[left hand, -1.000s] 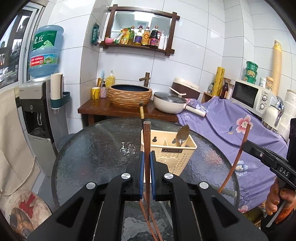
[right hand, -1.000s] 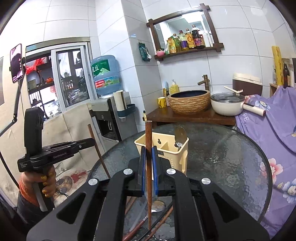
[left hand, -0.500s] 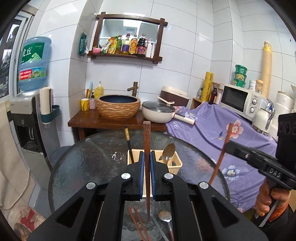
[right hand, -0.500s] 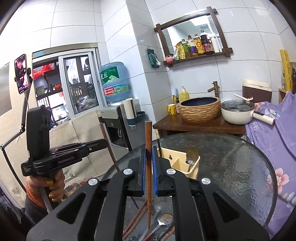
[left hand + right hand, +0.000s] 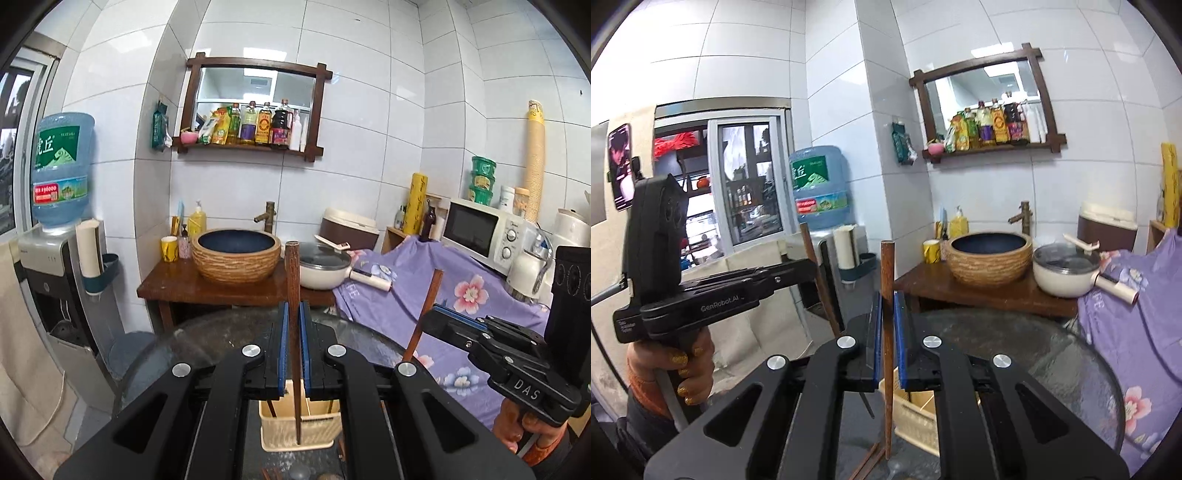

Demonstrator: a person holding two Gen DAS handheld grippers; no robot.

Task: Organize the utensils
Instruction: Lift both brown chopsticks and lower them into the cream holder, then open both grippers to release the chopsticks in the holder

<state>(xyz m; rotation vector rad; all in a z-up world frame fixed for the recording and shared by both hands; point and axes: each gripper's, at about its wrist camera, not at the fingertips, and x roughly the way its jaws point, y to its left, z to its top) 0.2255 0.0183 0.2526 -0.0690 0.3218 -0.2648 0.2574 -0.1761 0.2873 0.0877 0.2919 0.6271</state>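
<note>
My left gripper (image 5: 294,308) is shut on a dark wooden chopstick (image 5: 292,273) held upright, its tip hanging over the cream utensil basket (image 5: 280,428) on the round glass table (image 5: 207,339). My right gripper (image 5: 887,297) is shut on a second upright chopstick (image 5: 887,266) beside the same basket (image 5: 916,413). Each view shows the other tool: the right gripper (image 5: 432,317) with its chopstick (image 5: 430,295) on the right, the left gripper (image 5: 809,267) with its chopstick (image 5: 812,251) on the left. Utensil handles stand in the basket.
Loose chopsticks (image 5: 868,461) lie on the glass near the front. Behind the table stands a wooden counter with a woven basin (image 5: 236,254) and a white pot (image 5: 323,271). A water dispenser (image 5: 55,258) is at the left, a purple flowered cloth (image 5: 461,295) and microwave (image 5: 480,232) at the right.
Both grippers have risen with their chopsticks still clamped. The basket and table have dropped low in both views, and the chopstick tips now hang above the basket.
</note>
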